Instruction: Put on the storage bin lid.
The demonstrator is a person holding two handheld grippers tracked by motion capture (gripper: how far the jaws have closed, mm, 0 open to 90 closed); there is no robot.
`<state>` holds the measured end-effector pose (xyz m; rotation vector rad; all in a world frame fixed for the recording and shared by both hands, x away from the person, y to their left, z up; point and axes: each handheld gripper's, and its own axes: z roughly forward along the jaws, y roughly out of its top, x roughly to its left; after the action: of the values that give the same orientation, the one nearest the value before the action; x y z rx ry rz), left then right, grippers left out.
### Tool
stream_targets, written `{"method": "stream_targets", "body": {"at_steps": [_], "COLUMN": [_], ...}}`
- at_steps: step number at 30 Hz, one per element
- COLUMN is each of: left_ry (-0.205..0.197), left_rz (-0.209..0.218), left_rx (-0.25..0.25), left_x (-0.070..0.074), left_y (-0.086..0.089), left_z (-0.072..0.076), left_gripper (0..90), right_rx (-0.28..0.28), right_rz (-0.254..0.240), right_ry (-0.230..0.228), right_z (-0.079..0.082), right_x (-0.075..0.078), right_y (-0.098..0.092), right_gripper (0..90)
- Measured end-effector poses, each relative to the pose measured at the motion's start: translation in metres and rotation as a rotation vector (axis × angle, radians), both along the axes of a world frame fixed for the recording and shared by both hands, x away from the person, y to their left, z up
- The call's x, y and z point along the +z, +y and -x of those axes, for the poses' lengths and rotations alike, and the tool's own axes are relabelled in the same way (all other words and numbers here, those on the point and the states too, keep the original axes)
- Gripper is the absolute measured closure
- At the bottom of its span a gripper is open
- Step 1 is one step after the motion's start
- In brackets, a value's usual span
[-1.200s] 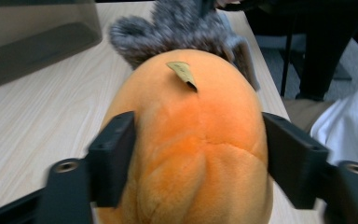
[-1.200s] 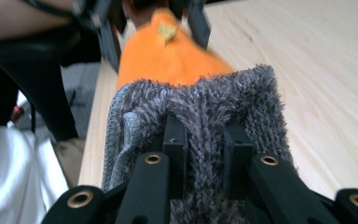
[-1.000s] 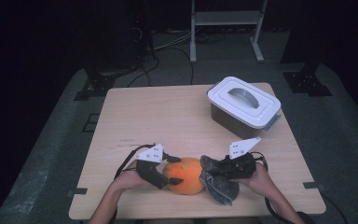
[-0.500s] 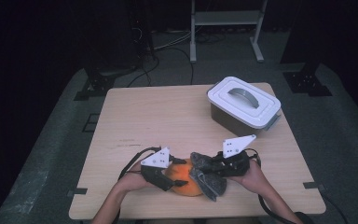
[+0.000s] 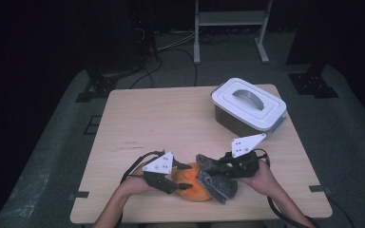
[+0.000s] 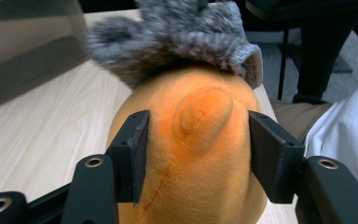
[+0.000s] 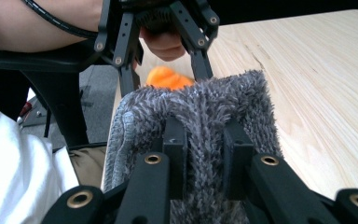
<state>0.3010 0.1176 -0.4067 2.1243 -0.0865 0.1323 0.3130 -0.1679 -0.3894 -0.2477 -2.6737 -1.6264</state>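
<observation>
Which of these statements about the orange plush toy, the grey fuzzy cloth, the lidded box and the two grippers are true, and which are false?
1. The right gripper is shut on the grey fuzzy cloth. True.
2. The orange plush toy stands between the left gripper's jaws. True; those jaws have just been closing around it.
3. The white lid is off the box. False: the lid sits on the box.
4. The grey fuzzy cloth lies flat on the far side of the table. False: it lies against the toy at the near edge of the table.
5. The box stands at the far right of the table. True.
</observation>
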Motion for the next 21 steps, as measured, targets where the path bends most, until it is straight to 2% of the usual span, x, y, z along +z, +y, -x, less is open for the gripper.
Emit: {"method": "stream_targets", "body": {"at_steps": [2, 4, 10, 14, 17, 21], "left_ry": [-0.015, -0.017, -0.015, -0.029, -0.034, -0.04], "left_rz": [-0.008, -0.012, -0.003, -0.006, -0.005, -0.013], "left_rx": [-0.002, -0.005, -0.002, -0.013, -0.023, -0.022], "left_x": [0.001, 0.0, 0.0, 0.001, 0.001, 0.001], "left_y": [0.0, 0.001, -0.001, -0.003, -0.004, -0.003], "left_z": [0.001, 0.001, 0.002, 0.003, 0.005, 0.005], "left_gripper": [42.1, 41.3, 39.9, 40.3, 40.3, 39.7], "right_rx": [0.016, 0.022, 0.023, 0.029, 0.04, 0.057], "right_rz": [0.031, 0.034, 0.056, 0.065, 0.043, 0.063], "right_ry": [-0.006, 0.015, 0.06, 0.027, 0.013, 0.013], "right_z": [0.0, 0.0, -0.001, 0.0, 0.0, -0.001], "right_x": [0.0, -0.005, -0.012, -0.002, 0.006, 0.005], "right_y": [0.006, 0.007, -0.002, 0.0, 0.007, 0.014], "right_gripper": [74.5, 74.5, 74.5, 74.5, 74.4, 74.5]}}
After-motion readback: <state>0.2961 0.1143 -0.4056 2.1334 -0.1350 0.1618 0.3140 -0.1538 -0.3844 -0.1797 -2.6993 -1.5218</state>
